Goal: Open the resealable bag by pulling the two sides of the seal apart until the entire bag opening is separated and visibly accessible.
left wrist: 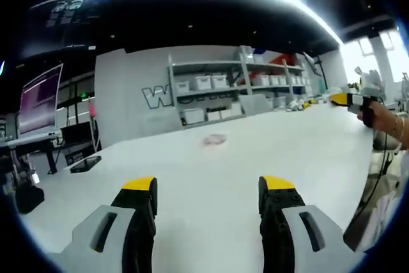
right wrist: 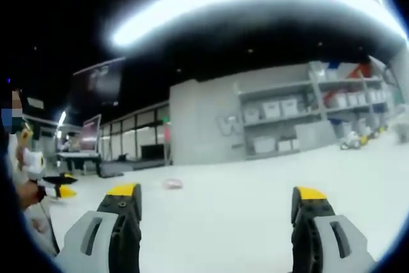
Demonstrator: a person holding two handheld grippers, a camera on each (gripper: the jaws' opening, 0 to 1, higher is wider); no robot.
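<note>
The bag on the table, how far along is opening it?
Nothing looks done yet. The bag lies small and far off on the white table, untouched; whether its seal is shut is too small to tell. Both tongs, left and right, are open and empty. Left to do: reach it, grip both sides, pull the seal apart.

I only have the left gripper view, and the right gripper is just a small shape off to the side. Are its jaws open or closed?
Observer: Open. The right gripper has its jaws wide apart, nothing between them.
Operator: Where's the bag from there?
Observer: The resealable bag lies on the white table, beyond the left jaw's tip.
Operator: Is my gripper visible there?
Observer: Yes, the left gripper is at the left edge.
</note>
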